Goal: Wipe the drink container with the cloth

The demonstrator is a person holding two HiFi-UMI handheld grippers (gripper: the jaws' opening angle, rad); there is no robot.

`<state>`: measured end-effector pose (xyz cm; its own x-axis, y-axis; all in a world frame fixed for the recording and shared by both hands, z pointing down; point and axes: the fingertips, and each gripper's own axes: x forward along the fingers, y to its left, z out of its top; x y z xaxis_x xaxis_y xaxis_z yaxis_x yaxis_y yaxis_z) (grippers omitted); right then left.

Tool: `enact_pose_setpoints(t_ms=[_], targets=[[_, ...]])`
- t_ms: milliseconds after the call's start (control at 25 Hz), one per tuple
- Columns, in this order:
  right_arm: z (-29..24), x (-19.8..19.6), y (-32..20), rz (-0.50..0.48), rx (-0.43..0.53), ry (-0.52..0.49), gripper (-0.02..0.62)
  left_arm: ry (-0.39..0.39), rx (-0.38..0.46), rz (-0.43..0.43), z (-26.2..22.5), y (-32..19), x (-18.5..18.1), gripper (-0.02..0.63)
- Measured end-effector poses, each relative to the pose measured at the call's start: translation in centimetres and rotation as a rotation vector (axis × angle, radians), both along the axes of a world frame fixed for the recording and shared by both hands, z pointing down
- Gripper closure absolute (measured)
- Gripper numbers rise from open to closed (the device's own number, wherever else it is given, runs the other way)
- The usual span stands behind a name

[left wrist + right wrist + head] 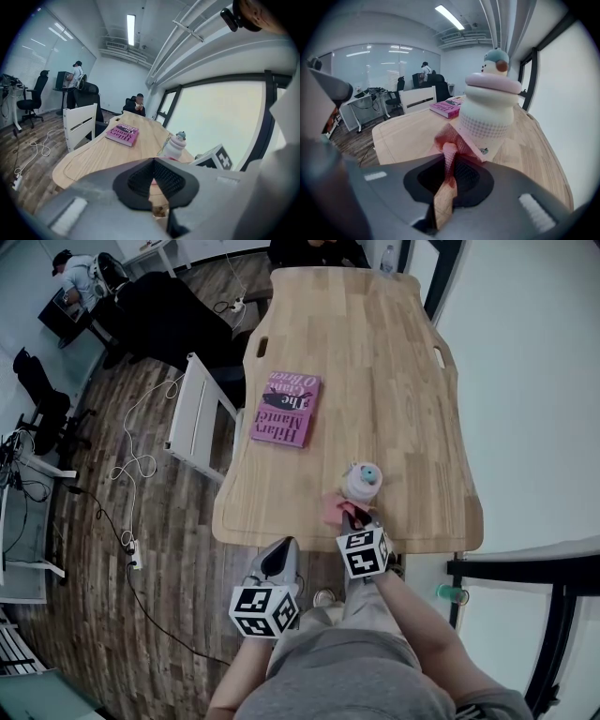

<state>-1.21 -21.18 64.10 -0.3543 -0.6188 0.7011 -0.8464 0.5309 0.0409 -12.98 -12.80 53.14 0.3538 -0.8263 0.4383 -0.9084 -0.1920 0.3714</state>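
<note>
Pink cloth [449, 154] is bunching between the jaws of my right gripper [450, 180], which is clamping it tight. Its free end is fanning out against the lower body of the drink container [490, 110] and seems to be touching it. I am judging the cloth soft and limp, folding wherever I push it.

The drink container, a snowman-shaped bottle, is standing upright on the worktop [375, 362] close to its near edge. Its long axis is running vertically and its teal cap is pointing at the ceiling. It is looking like smooth, hard plastic, probably light, so I am expecting it to slide or tip under a sideways wipe. The narrowing beneath the pink ring is looking like the best place to steady it.

My left gripper [153, 174] is hanging short of the worktop's near edge, left of the bottle and not touching it, jaws together with nothing between them. A purple book [286, 409] is lying farther back on the wood.
</note>
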Motion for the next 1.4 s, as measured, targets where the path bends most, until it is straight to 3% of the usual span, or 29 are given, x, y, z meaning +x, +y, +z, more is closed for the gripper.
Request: enact_pose_setpoints(t_ms=[360, 800, 1400], targets=[[2.8, 0.3, 0.2, -0.008, -0.071, 0.036, 0.563, 0.004, -0.005, -0.006, 0.1, -0.7, 0.1, 0.609], [2.9, 0.2, 0.4, -0.009, -0.077, 0.039, 0.563, 0.008, 0.005, -0.008, -0.2, -0.6, 0.2, 0.609], [-4.4, 0.2, 4.4, 0.02, 0.035, -0.114, 0.563, 0.006, 0.047, 0.007, -1.7, 2.1, -0.3, 0.609]])
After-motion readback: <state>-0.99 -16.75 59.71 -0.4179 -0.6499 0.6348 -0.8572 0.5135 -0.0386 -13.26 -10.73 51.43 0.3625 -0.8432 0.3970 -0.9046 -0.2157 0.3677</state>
